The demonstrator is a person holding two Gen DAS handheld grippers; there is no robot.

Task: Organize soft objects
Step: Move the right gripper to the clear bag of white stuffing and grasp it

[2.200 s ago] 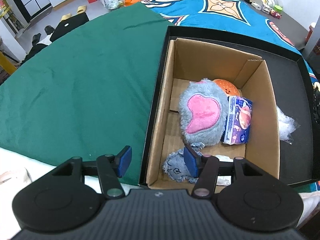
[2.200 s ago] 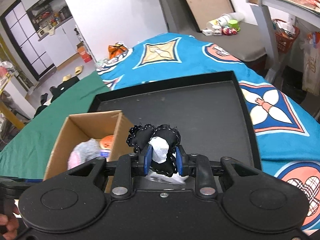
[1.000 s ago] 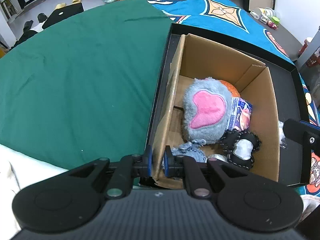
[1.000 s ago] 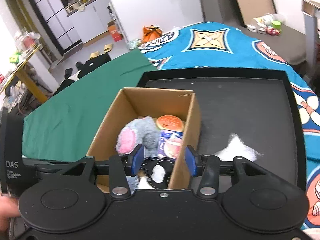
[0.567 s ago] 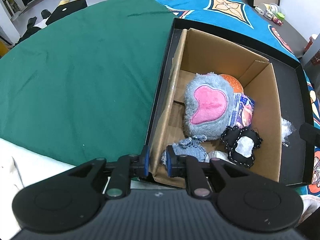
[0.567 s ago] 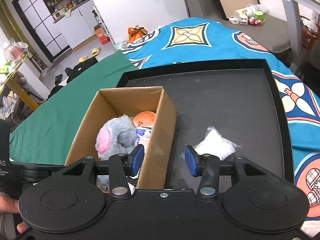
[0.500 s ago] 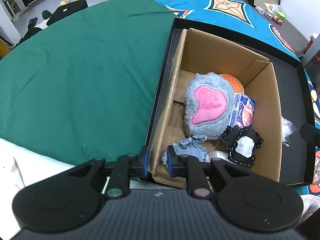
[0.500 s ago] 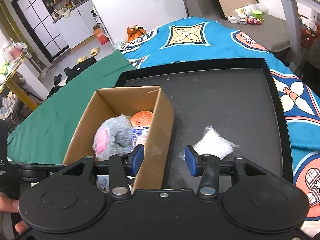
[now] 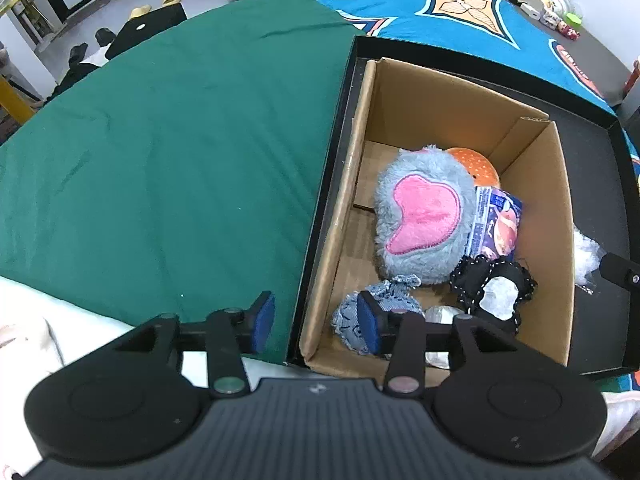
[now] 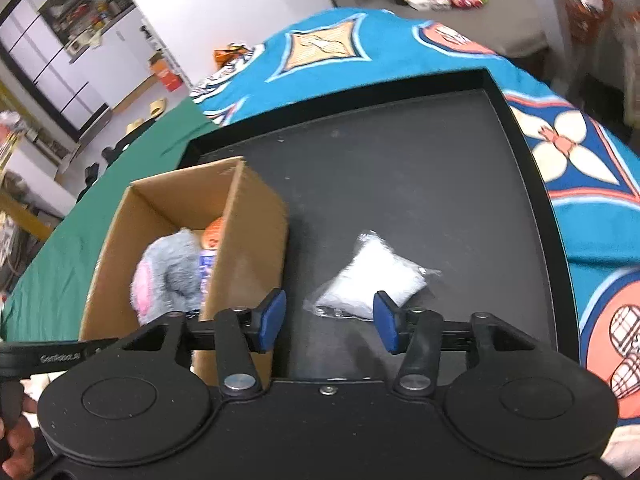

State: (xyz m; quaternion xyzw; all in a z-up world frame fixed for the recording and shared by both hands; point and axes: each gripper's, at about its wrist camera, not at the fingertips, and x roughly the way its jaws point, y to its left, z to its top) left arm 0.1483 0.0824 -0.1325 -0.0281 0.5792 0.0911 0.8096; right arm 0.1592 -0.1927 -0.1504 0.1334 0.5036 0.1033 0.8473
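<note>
White bag: a small clear bag of white stuffing (image 10: 370, 280) is seen lying on the black tray (image 10: 400, 168), just beside the outer right wall of the cardboard box (image 10: 256, 240); it is the only soft thing seen outside the box.
Cardboard box: it stands in the left part of the tray, open at the top.
Box contents: a grey plush with a pink patch (image 9: 424, 216) is seen in the middle of the box, an orange round toy (image 9: 478, 166) behind it, a printed packet (image 9: 496, 224) to its right, a black frilled pouch (image 9: 494, 284) and a blue denim piece (image 9: 384, 304) toward the near end.
Right gripper: the right gripper (image 10: 328, 322) is held just over the near edge of the bag, its jaws opening, nothing pressed between the pads; the bag is framed in the gap but not yet reached.
Left gripper: the left gripper (image 9: 314, 324) is placed astride the near left corner of the box, its jaws opening; the box wall stands between the pads without being pinched.
Step in hand: judged to be the approach to the last loose item, the bag.
Next move: a further descent of the right gripper is called for, so that the pads straddle the bag before closing, followed by a lift over the box wall.
Care needed: the slippery film may slide away; a grip on the bulk, not the edge, is advised.
</note>
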